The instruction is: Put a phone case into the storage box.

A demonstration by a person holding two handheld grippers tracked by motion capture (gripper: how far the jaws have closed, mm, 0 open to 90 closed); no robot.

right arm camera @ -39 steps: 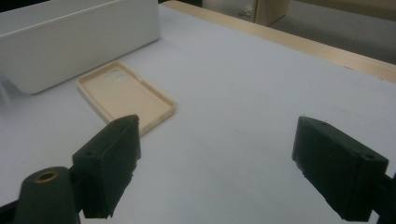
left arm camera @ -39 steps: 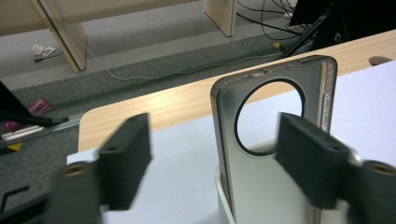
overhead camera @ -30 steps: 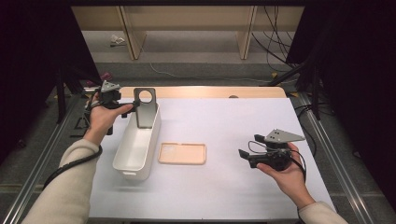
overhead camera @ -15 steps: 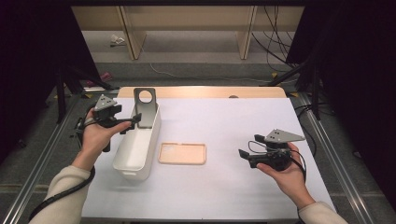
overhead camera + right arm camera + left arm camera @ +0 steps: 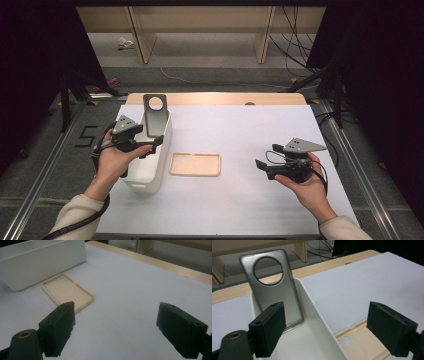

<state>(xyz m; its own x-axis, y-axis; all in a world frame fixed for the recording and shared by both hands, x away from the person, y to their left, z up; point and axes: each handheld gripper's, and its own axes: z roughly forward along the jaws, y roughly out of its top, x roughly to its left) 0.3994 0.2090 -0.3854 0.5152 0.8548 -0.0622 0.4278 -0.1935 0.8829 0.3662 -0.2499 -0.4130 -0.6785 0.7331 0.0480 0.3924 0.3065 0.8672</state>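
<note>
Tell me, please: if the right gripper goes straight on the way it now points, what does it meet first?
Probably the beige phone case lying flat on the table; the right gripper, jaws open, aims slightly to its side, so depth is uncertain.

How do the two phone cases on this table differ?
The grey phone case stands nearly upright, leaning on the far end wall of the white bin; the beige phone case lies flat on the white table beside the bin. The grey one has one large round camera hole; the beige one has small holes. Neither is held: both grippers are open.
</note>
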